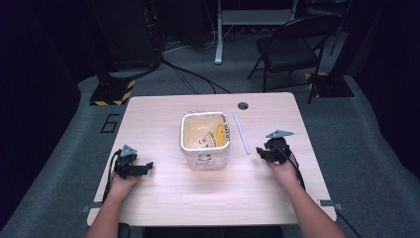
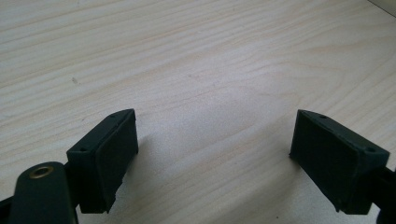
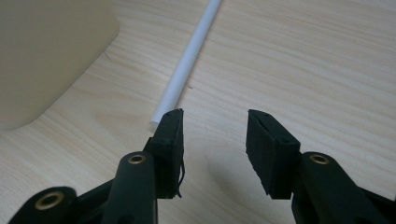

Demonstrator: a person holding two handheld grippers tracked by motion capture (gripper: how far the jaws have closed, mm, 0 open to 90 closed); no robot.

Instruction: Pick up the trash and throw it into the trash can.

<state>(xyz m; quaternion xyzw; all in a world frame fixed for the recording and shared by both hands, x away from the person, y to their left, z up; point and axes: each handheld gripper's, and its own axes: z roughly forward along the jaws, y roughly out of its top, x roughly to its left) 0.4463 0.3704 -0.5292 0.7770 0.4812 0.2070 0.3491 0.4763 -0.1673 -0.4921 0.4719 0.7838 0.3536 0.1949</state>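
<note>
Our right tool [image 3: 214, 122] hangs with its jaws partly apart and nothing between them, the white straw [image 3: 187, 67] lying on the surface [image 3: 303, 56] just beyond its left jaw. If we close from here, we judge that jaw could nudge the straw's near end and roll it toward the tub [image 3: 46, 56]; our left tool [image 2: 212, 144] stands wide apart over bare wood.

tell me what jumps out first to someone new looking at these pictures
A square cream tub with a silvery rim stands mid-table, a yellow print inside it. Just right of it lies a thin white straw. The right gripper hovers at the straw's near end, jaws apart with nothing between; the left gripper rests open over bare wood.
</note>
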